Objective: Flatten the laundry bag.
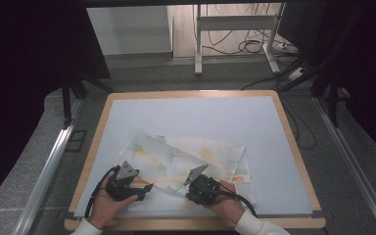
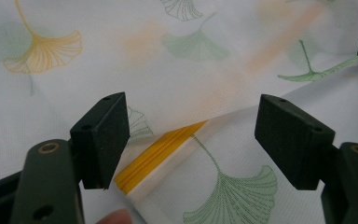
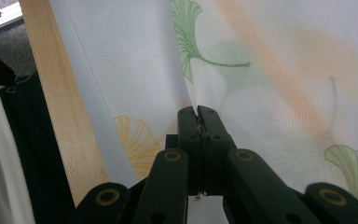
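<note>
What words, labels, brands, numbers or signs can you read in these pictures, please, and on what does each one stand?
None: no readable text in these views.
The cloth carries printed ginkgo leaves and a yellow stripe, not lettering.
The left gripper, the right gripper and the table show no label or brand.
</note>
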`<state>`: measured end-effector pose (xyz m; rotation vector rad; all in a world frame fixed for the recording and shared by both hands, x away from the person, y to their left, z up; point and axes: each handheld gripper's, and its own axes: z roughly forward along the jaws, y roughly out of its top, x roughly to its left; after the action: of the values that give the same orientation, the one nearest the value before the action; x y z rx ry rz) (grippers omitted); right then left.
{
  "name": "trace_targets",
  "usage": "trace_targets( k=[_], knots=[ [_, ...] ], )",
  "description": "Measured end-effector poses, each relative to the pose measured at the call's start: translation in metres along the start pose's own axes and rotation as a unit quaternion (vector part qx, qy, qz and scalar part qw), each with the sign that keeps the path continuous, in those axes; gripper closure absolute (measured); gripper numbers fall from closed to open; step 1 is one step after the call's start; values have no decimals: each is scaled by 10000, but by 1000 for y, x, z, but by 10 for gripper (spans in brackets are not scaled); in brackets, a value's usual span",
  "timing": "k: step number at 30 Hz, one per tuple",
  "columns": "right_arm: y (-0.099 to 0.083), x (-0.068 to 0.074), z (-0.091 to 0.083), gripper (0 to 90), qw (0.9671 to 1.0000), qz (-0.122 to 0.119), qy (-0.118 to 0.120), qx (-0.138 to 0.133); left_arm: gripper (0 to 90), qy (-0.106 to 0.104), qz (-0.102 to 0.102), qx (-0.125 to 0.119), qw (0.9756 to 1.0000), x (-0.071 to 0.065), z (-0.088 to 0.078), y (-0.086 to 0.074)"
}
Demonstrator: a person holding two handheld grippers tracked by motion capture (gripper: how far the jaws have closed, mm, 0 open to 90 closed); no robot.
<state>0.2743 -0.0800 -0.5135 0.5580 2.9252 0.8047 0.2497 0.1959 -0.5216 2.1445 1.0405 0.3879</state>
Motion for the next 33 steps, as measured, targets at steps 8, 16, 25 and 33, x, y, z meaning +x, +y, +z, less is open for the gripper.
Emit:
trace_targets(
  k=[8, 16, 25, 33],
  knots=[
    [0, -5, -5, 887, 9997, 114, -25, -219, 263, -53, 8, -19, 10000, 0, 0, 0],
    [4, -11, -14, 888, 9990, 132, -126, -407, 274, -93, 9, -78, 9999, -2, 0, 0],
    [8, -25, -24, 888, 9978, 278, -221, -560, 324, 16, -101, -243, 9997, -2, -3, 0],
    [16, -38, -37, 890, 9957, 390, -356, -764, 340, -93, -120, -288, 9995, -3, -5, -1]
  ],
)
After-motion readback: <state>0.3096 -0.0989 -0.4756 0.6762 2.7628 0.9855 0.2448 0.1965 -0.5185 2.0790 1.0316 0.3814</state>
